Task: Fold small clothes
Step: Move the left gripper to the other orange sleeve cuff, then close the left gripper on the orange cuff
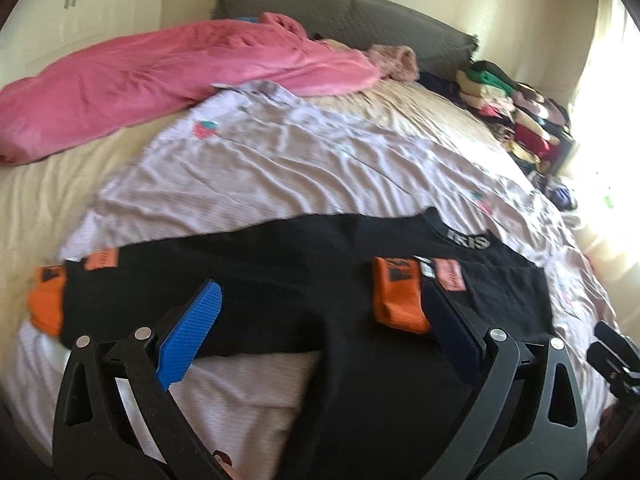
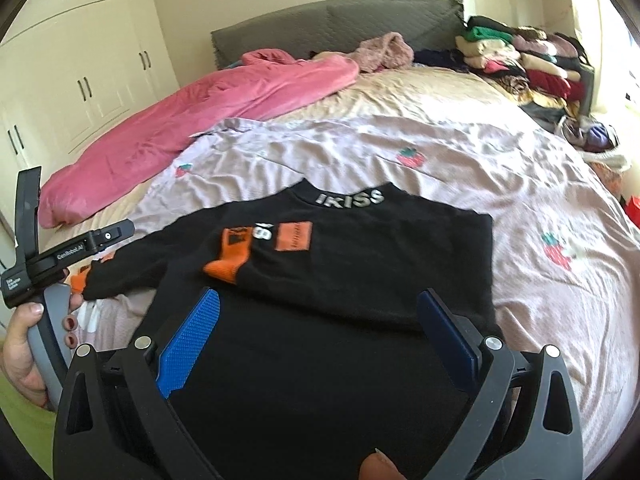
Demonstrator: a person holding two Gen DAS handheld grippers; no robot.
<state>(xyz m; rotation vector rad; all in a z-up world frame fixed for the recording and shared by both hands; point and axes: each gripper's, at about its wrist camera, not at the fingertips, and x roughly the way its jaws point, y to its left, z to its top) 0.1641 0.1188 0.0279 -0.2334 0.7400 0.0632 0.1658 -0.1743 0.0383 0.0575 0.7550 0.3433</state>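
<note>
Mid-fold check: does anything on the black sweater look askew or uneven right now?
Yes. On the black sweater, one orange-cuffed sleeve is folded in across the chest, while the other sleeve still sticks out sideways, so the fold is lopsided.

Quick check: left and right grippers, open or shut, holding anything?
Left gripper: jaws open, empty, over the black sweater.
Right gripper: jaws open, empty, over the same sweater.

Collar of black sweater (image 2: pixel 340 280) reads "IKISS" in pale letters (image 2: pixel 350 197); left wrist view catches only part of it, roughly "IRIS" (image 1: pixel 469 239) (blurred). Left gripper (image 2: pixel 52 264) body carries white print "GenRobot.AI" (image 2: pixel 69 253). Small label lower on that gripper and print on the orange patches: too small to read.
</note>
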